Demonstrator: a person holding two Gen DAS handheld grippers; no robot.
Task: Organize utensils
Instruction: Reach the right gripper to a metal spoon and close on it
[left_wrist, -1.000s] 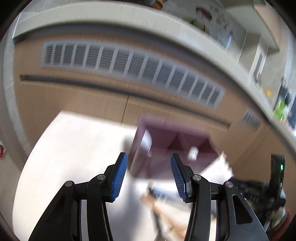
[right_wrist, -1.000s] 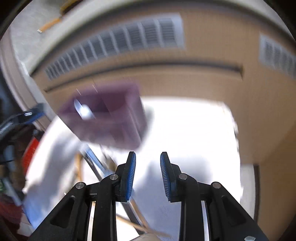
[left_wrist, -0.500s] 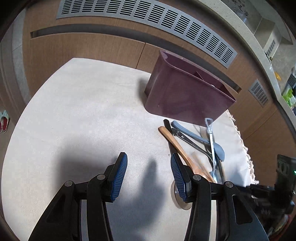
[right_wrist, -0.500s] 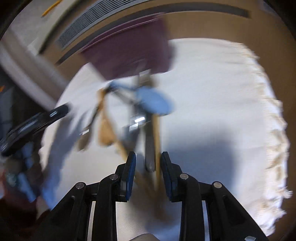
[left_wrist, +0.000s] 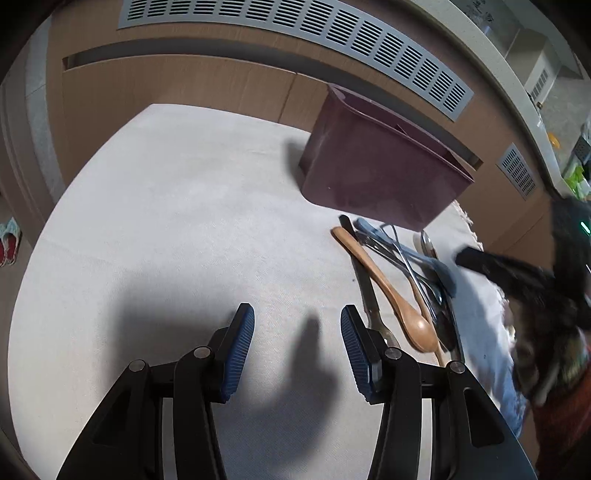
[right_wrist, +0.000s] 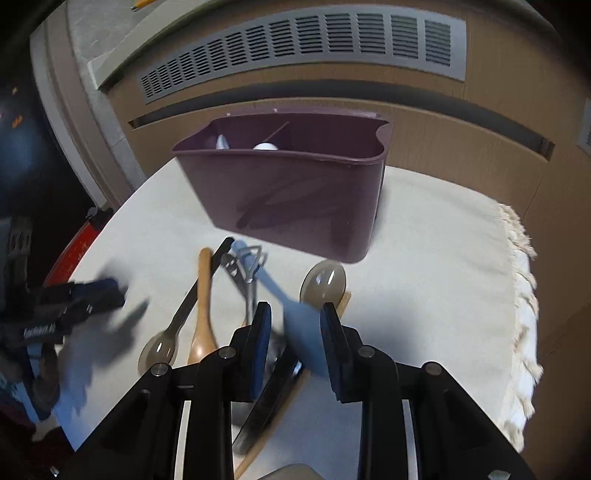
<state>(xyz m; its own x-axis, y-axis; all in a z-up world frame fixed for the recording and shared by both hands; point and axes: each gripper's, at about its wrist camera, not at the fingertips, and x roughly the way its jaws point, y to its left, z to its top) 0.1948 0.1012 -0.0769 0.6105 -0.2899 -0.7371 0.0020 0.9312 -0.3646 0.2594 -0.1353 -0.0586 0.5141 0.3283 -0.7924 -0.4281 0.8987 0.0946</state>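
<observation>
A dark purple utensil caddy (left_wrist: 376, 177) (right_wrist: 288, 195) stands on the cloth, with white items (right_wrist: 264, 146) inside. In front of it lies a pile of utensils: a wooden spoon (left_wrist: 391, 291) (right_wrist: 203, 314), a blue spatula (right_wrist: 303, 332) (left_wrist: 424, 258), a wire whisk (right_wrist: 251, 266), a grey spoon (right_wrist: 324, 282) and a black-handled spoon (right_wrist: 159, 350). My left gripper (left_wrist: 297, 321) is open over bare cloth, left of the pile. My right gripper (right_wrist: 295, 317) hangs open over the pile. The spatula blade shows between its fingers, and the pads do not press on it.
A cream tablecloth (left_wrist: 166, 221) covers the round table, its fringe (right_wrist: 517, 258) hanging at the right edge. Wooden cabinet fronts with grey vent grilles (left_wrist: 295, 29) stand close behind the caddy. A person's sleeve and the blurred right gripper (left_wrist: 517, 273) show at the left wrist view's right edge.
Both views tipped down from the cabinet to the table. My left gripper sank toward the cloth. My right gripper swung over the utensil pile, and the spatula blade now lies between its fingers.
</observation>
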